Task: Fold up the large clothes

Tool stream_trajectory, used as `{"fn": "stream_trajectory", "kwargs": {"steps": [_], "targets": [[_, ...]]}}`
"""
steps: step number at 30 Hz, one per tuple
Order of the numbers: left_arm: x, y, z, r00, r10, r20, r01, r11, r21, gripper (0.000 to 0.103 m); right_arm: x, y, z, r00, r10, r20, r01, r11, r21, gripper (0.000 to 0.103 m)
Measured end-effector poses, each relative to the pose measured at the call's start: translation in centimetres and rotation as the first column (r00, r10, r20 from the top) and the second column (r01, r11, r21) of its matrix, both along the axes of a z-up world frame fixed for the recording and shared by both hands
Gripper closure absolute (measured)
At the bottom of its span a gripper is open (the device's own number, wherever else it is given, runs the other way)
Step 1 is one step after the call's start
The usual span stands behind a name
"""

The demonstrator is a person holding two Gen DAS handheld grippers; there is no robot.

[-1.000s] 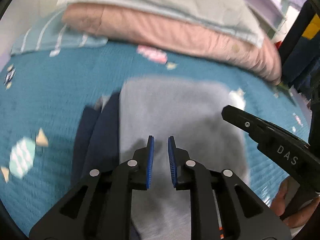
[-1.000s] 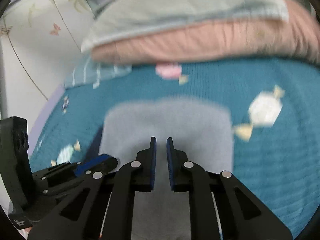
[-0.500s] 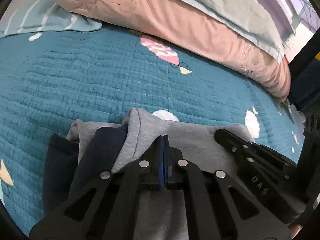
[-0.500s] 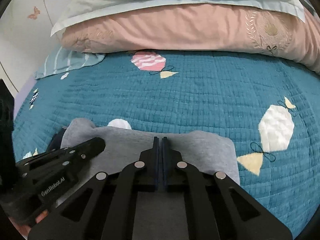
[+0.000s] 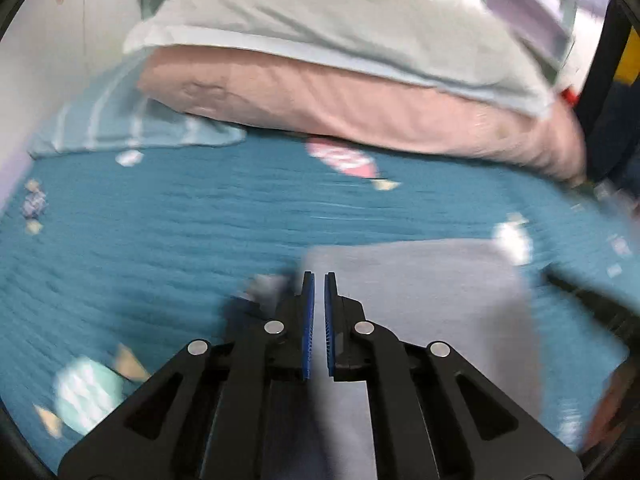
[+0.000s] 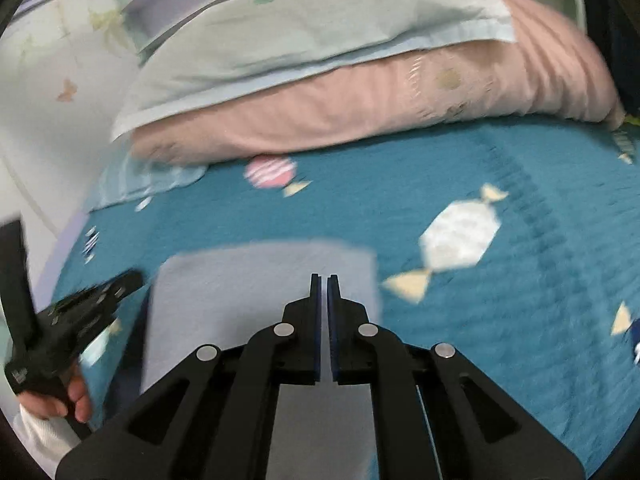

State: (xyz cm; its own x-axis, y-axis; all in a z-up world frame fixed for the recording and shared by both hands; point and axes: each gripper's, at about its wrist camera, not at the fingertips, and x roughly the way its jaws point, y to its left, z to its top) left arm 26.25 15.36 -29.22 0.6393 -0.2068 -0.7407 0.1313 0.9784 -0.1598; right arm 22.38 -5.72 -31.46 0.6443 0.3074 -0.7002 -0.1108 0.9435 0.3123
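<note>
A folded grey garment lies on the teal bedspread, directly ahead of both tools and short of the pillows. The left gripper and right gripper, pads nearly together, pinch nothing; each flanks one side.

Folded grey garment lies flat on the teal bedspread.
</note>
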Motion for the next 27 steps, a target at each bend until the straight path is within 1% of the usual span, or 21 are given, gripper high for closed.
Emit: {"fn": "stream_trajectory", "kwargs": {"steps": [1,2,3,4,5,6,8,10,11,12,13,14,15,17,19,20,21,22,24,26,27], "targets": [[-0.9,-1.0,0.1,1.000,-0.031,-0.005,0.031,0.999,-0.038,0.099,-0.5,0.9,-0.2,0.999,0.029,-0.013,-0.029,1.000,0.006,0.099],[-1.6,-2.0,0.0,0.998,-0.053,-0.017,0.052,0.998,-0.046,0.099,-1.0,1.8,-0.7,0.998,0.057,-0.036,-0.056,0.998,0.030,0.099],[-2.1,-2.6,-0.4,0.997,-0.064,-0.033,0.062,0.997,-0.048,0.099,-1.3,2.7,-1.7,0.993,0.090,-0.081,-0.084,0.993,0.081,0.099],[-2.8,-3.5,-1.3,0.995,-0.080,-0.063,0.077,0.995,-0.057,0.099,-1.6,3.3,-2.8,0.987,0.107,-0.121,-0.096,0.991,0.095,0.100],[-3.4,-3.9,-2.6,0.991,-0.085,-0.100,0.081,0.996,-0.045,0.099,-2.0,3.7,-3.7,0.984,0.106,-0.143,-0.098,0.993,0.063,0.103],[-4.0,-4.0,-4.0,0.988,-0.083,-0.129,0.083,0.997,-0.012,0.100,-2.4,3.7,-4.1,0.984,0.105,-0.141,-0.101,0.994,0.040,0.103],[-5.4,-2.8,-4.5,0.990,-0.110,-0.085,0.109,0.994,-0.019,0.100,-3.2,2.4,-4.4,0.982,0.122,-0.147,-0.113,0.991,0.067,0.103],[-6.3,-0.5,-4.5,0.993,-0.052,-0.102,0.058,0.997,0.049,0.101,-3.9,0.1,-4.1,0.976,0.109,-0.187,-0.089,0.989,0.115,0.103],[-6.7,1.2,-4.3,0.992,-0.055,-0.113,0.055,0.998,-0.004,0.101,-4.3,-0.6,-3.8,0.975,0.088,-0.203,-0.072,0.994,0.087,0.103],[-6.9,2.2,-4.1,0.992,-0.025,-0.127,0.023,1.000,-0.014,0.100,-5.0,-1.3,-3.3,0.976,0.057,-0.211,-0.050,0.998,0.037,0.097],[-7.3,3.1,-3.5,0.991,0.051,-0.126,-0.045,0.998,0.044,0.100,-5.6,-1.7,-3.0,0.975,0.014,-0.224,-0.018,1.000,-0.019,0.097],[-7.6,3.4,-3.0,0.992,0.067,-0.110,-0.060,0.996,0.070,0.100,-6.5,-2.1,-2.7,0.972,-0.010,-0.236,0.000,0.999,-0.042,0.097],[-8.0,3.5,-2.5,0.993,0.055,-0.104,-0.051,0.998,0.041,0.099,-7.3,-2.4,-2.5,0.971,0.004,-0.239,-0.002,1.000,0.008,0.097],[-8.7,3.0,-1.9,0.993,0.040,-0.110,-0.044,0.998,-0.040,0.099,-8.4,-1.9,-2.0,0.971,0.035,-0.237,-0.019,0.997,0.071,0.097],[-9.8,1.5,-1.4,0.993,-0.008,-0.119,-0.005,0.994,-0.111,0.098,-9.6,0.0,-1.6,0.969,0.091,-0.230,-0.071,0.993,0.091,0.097],[-10.5,0.5,-1.6,0.991,-0.038,-0.129,0.022,0.992,-0.124,0.096,-10.2,1.3,-1.9,0.957,0.140,-0.253,-0.112,0.986,0.123,0.097],[-11.1,-0.8,-2.1,0.986,-0.069,-0.149,0.052,0.992,-0.113,0.090,-10.4,2.3,-2.4,0.944,0.172,-0.282,-0.140,0.982,0.128,0.097],[-11.7,-1.7,-2.7,0.983,-0.080,-0.168,0.066,0.994,-0.091,0.088,-11.1,3.1,-3.1,0.932,0.183,-0.314,-0.156,0.982,0.108,0.097],[-12.7,-2.4,-4.1,0.977,-0.086,-0.197,0.083,0.996,-0.024,0.089,-12.4,3.4,-3.4,0.937,0.176,-0.303,-0.169,0.984,0.049,0.101],[-13.7,-1.8,-4.2,0.976,-0.111,-0.187,0.111,0.994,-0.009,0.088,-12.8,2.8,-3.2,0.930,0.171,-0.327,-0.169,0.985,0.034,0.103],[-13.8,-1.5,-4.0,0.976,-0.103,-0.194,0.103,0.995,-0.009,0.087,-12.9,2.1,-3.0,0.925,0.164,-0.344,-0.158,0.986,0.046,0.098]]}}
